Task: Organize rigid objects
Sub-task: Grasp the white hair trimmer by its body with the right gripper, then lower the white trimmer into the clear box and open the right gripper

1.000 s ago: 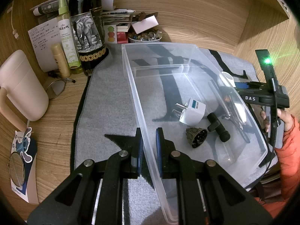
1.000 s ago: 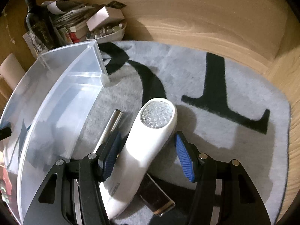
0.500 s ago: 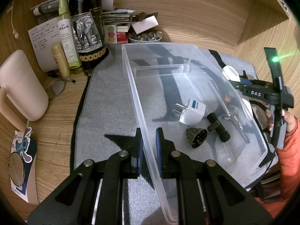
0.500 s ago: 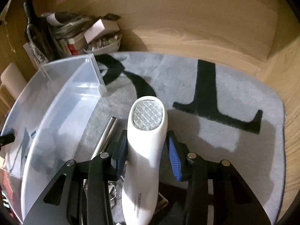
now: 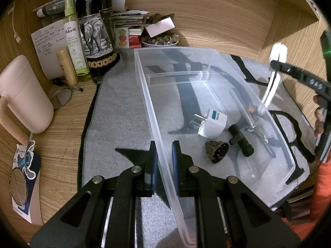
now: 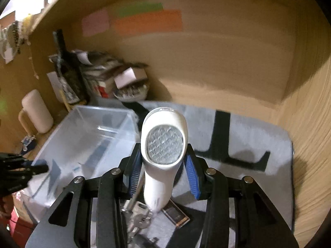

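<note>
The near wall of a clear plastic bin (image 5: 206, 86) is pinched between the blue pads of the left claw (image 5: 164, 161), one pad being set outside the wall and the other inside it, so that this claw is closed on the bin. The bin is seen resting on a grey mat (image 5: 120, 111) with black markings, which is spread over a wooden table (image 5: 62, 128). Inside the bin, in its nearer compartment, a white plug adapter (image 5: 213, 122), a black T-shaped part (image 5: 240, 140) and a dark ridged cap (image 5: 217, 152) are found lying close together, the adapter just behind the other two; a low divider (image 5: 175, 75) is set across the bin farther back. A white handheld device (image 6: 163, 150) with a round textured face is gripped by the right claw (image 6: 163, 169), whose jaws have just been closing and are now pressed on the sides of its body; the device is held lifted clear of the mat, to the right of the bin and near its rim. In the left wrist view the same device (image 5: 276, 70) is seen at the right edge, above the bin's far wall. Beneath the right claw, keys (image 6: 140, 217) and a small dark rectangular item (image 6: 175, 215) are left lying on the mat. At the back of the table a dark bottle (image 5: 96, 33) with an elephant label, a green spray bottle (image 5: 73, 39), a pale jug (image 5: 22, 95) and a bowl of small stones (image 5: 160, 40) are grouped. The right wrist view is blurred.
</note>
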Demonstrator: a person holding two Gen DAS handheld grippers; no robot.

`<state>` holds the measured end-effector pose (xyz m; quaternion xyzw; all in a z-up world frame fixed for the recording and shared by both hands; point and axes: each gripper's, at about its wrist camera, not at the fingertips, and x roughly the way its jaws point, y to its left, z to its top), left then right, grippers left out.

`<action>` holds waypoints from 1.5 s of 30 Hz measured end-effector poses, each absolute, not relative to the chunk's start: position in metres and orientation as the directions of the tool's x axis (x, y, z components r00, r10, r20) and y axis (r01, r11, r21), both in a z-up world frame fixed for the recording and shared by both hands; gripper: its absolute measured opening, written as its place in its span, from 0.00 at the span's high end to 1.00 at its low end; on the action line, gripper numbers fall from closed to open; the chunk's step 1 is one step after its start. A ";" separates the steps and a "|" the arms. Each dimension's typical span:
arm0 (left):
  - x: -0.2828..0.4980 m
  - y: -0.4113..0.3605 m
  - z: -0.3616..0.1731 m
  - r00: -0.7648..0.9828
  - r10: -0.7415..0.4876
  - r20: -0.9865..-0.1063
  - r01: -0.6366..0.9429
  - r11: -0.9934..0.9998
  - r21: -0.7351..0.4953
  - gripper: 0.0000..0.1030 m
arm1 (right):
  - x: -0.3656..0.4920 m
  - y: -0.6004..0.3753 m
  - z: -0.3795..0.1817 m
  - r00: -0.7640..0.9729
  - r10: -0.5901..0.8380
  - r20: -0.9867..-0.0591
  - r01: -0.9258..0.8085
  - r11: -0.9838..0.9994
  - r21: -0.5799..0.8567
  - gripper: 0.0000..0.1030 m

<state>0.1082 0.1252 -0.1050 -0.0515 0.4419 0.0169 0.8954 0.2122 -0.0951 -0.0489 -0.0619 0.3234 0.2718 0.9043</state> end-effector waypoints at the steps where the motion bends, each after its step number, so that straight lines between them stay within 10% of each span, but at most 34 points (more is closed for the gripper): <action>1: 0.108 0.125 -0.105 0.609 -0.015 -0.793 -0.076 0.994 -0.078 0.88 | 0.208 -0.093 -0.044 0.650 0.459 -0.606 -0.539 0.840 0.058 0.65; 15: 0.108 0.125 -0.105 0.609 -0.016 -0.793 -0.075 0.994 -0.078 0.88 | 0.161 -0.062 0.001 0.639 0.597 -0.485 -0.673 0.739 0.023 0.65; 45: 0.110 0.124 -0.105 0.611 -0.020 -0.791 -0.074 0.994 -0.082 0.87 | 0.179 -0.007 -0.059 0.445 0.613 -0.653 -0.738 0.664 0.119 0.65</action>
